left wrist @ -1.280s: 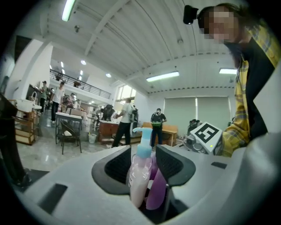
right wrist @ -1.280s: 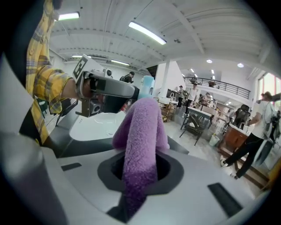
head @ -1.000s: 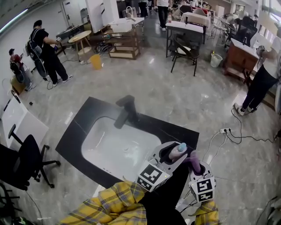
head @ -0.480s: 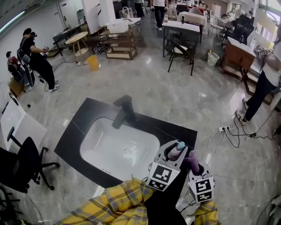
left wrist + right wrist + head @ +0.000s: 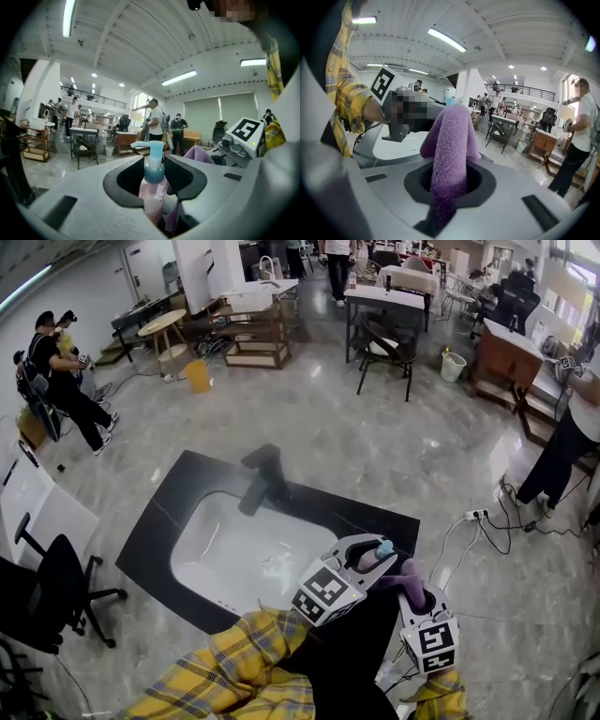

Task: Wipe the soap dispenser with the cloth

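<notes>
My left gripper (image 5: pixel 373 562) holds the soap dispenser (image 5: pixel 381 550), a pink bottle with a blue pump, over the right end of the black counter. In the left gripper view the dispenser (image 5: pixel 153 180) stands upright between the jaws of that gripper (image 5: pixel 153 164), which have just been closing and now press on its neck and body. My right gripper (image 5: pixel 413 592) is shut on a purple cloth (image 5: pixel 410 578), which lies right beside the bottle. In the right gripper view the cloth (image 5: pixel 451 154) rises out of the gripper (image 5: pixel 451 182). The cloth (image 5: pixel 198 153) also shows to the right of the bottle.
A black counter (image 5: pixel 164 521) with a white sink basin (image 5: pixel 248 563) and a black faucet (image 5: pixel 266 479) lies below left. An office chair (image 5: pixel 47 589) stands at the far left. A power strip with cables (image 5: pixel 480 518) lies on the floor to the right. People stand farther off.
The left gripper has tilted a little, and its marker cube sits higher and further left. The bottle and the cloth stay close together. The people at the far left have shifted.
</notes>
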Motion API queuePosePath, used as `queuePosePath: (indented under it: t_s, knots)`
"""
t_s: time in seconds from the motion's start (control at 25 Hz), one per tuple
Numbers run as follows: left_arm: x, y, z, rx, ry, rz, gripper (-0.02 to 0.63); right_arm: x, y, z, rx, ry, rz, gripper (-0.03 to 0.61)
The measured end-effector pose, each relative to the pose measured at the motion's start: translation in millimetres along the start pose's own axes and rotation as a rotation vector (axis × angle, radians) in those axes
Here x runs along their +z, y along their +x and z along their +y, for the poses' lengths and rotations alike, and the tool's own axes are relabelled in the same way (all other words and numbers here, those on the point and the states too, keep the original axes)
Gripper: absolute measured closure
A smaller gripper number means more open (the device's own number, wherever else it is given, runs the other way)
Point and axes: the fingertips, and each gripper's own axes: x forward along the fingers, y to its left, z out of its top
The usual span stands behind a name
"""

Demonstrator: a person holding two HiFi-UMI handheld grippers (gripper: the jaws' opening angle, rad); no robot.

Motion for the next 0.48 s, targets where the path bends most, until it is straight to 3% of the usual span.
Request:
queuePosePath:
  t_s: [0.2, 0.48]
  knots:
    - [0, -4, -8, -0.214, 0.011, 0.042, 0.494, 5, -4, 4, 0.0, -0.007, -0.009, 0.541]
    - [-2, -10, -15, -0.405, 0.005, 0.063, 0.494, 6, -11, 12, 0.022, -0.016, -0.025, 0.541]
